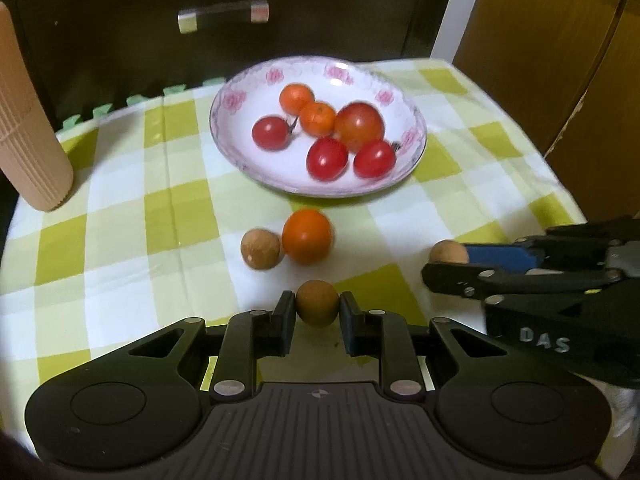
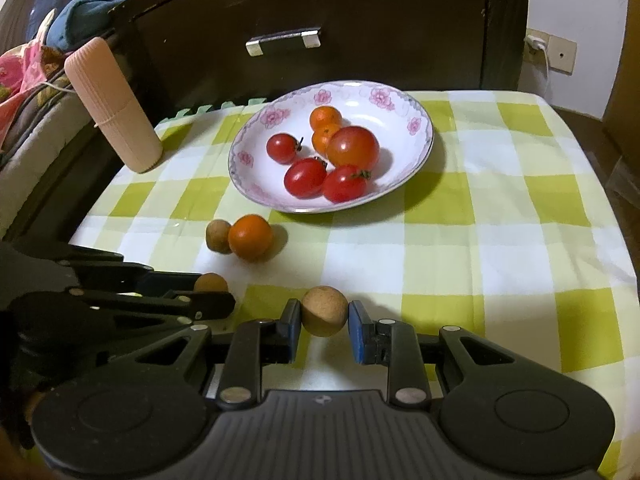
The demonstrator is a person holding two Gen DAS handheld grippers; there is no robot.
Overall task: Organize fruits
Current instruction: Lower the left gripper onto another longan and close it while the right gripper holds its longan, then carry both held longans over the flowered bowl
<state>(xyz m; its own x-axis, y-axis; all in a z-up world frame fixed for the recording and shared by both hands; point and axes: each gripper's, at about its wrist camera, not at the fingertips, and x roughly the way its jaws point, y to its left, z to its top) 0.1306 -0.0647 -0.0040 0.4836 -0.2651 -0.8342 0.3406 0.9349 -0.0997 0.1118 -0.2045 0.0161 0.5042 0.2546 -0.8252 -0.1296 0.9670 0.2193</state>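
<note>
My left gripper [image 1: 317, 305] is shut on a small brown round fruit [image 1: 317, 300] just above the checked tablecloth [image 1: 120, 200]. My right gripper [image 2: 324, 314] is shut on a second brown fruit [image 2: 324, 310]. Each gripper also shows from the side in the other's view, the right gripper [image 1: 436, 270] at the right and the left gripper [image 2: 224, 298] at the left. A third brown fruit [image 1: 260, 249] lies against a loose orange fruit [image 1: 307, 236] on the cloth. Behind them a flowered white plate [image 1: 340, 70] holds red tomatoes and small orange fruits.
A ribbed beige cylinder [image 1: 28, 128] leans at the table's back left corner. A dark cabinet with a metal drawer handle [image 1: 222, 16] stands right behind the table. Wooden panels [image 1: 540, 40] lie beyond the right edge. Clothes [image 2: 24, 68] pile up at the far left.
</note>
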